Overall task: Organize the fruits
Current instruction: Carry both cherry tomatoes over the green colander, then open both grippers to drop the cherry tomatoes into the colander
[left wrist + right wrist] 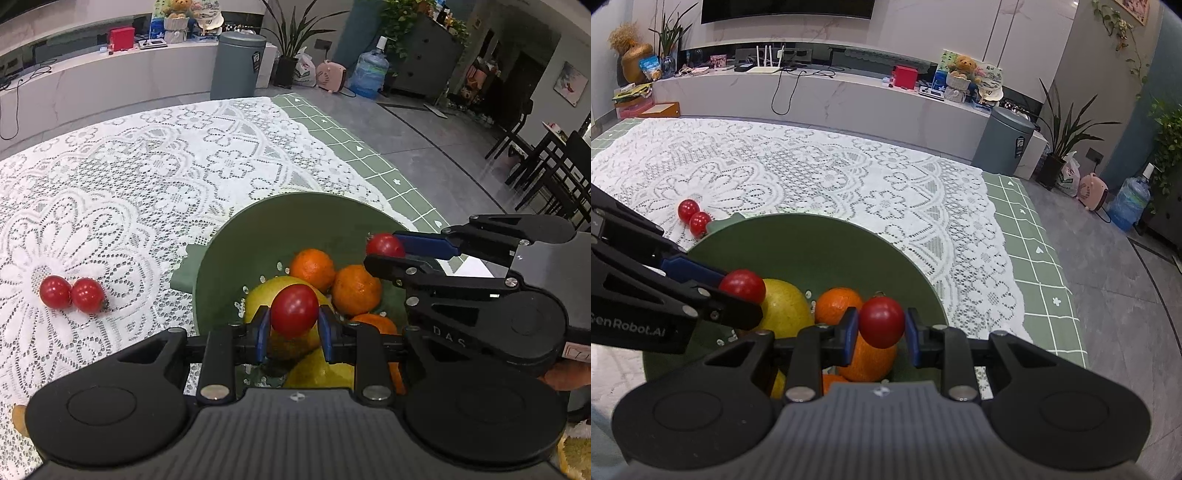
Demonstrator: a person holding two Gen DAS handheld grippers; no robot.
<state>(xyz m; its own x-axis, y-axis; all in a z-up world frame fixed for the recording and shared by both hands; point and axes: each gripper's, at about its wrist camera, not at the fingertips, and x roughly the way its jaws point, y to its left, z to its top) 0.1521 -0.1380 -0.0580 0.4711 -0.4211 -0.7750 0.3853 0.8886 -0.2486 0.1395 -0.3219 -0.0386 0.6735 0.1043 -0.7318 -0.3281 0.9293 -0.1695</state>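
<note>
On the left of the desk (110, 155), on its white lace cloth (820, 177), two loose cherry tomatoes (72, 294) lie touching each other, just beside the green colander (258, 236). The left gripper (293, 330) tilts steeply down over the colander, its blue fingers (263, 334) closed tight on a red cherry tomato (294, 311), which hangs above a yellow-green fruit (785, 308) and several oranges (355, 290) lying in the bowl. Further right, the right gripper (881, 334) comes in at a similar downward slant over the colander's right side, its fingers (913, 341) likewise pinched on a second cherry tomato (881, 322) above the oranges. A bit of the holding hand (565, 374) shows behind it.
</note>
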